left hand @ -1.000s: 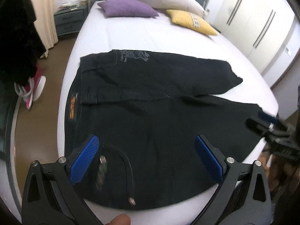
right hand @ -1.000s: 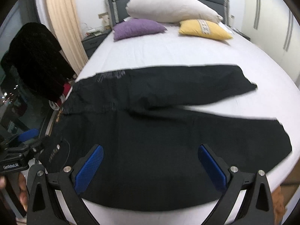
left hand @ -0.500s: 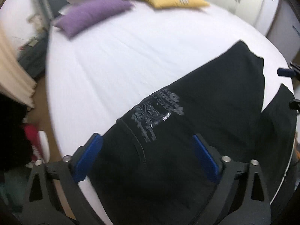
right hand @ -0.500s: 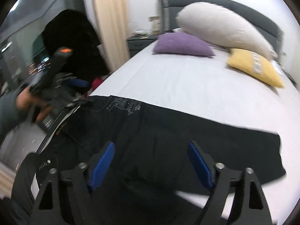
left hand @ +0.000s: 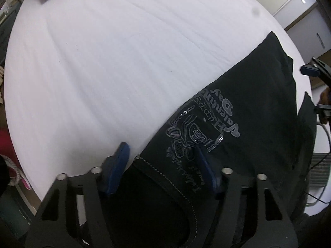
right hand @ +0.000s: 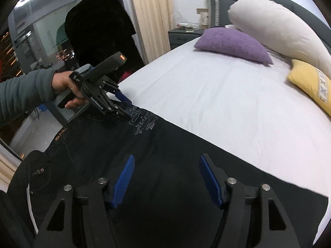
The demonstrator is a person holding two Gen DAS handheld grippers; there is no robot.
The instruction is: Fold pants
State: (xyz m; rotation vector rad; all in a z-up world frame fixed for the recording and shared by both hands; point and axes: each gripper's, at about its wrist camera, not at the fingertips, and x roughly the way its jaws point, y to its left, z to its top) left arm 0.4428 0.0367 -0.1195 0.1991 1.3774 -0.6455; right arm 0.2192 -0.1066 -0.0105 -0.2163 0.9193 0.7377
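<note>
Black pants [left hand: 258, 107] lie flat on the white bed [left hand: 103, 51], with a grey embroidered logo [left hand: 198, 128] near the waistband. My left gripper [left hand: 163, 165] is open, low over the far waistband corner, its pads on either side of the corner seam. In the right wrist view the left gripper [right hand: 125, 107] sits at that corner by the logo [right hand: 142, 122]. My right gripper [right hand: 167, 179] is open above the far pant leg [right hand: 186, 155], touching nothing. The right gripper's tip [left hand: 310, 70] shows at the right edge of the left wrist view.
A purple pillow [right hand: 233, 43], a yellow pillow [right hand: 310, 80] and a long white pillow [right hand: 279, 29] lie at the grey headboard. A nightstand [right hand: 184, 35], a beige curtain [right hand: 149, 10] and a dark garment [right hand: 99, 31] stand left of the bed.
Both grippers have moved across the pants to the far edge. My left gripper has dropped down to the waistband corner and its jaws have narrowed. The right one hovers over the far leg.
</note>
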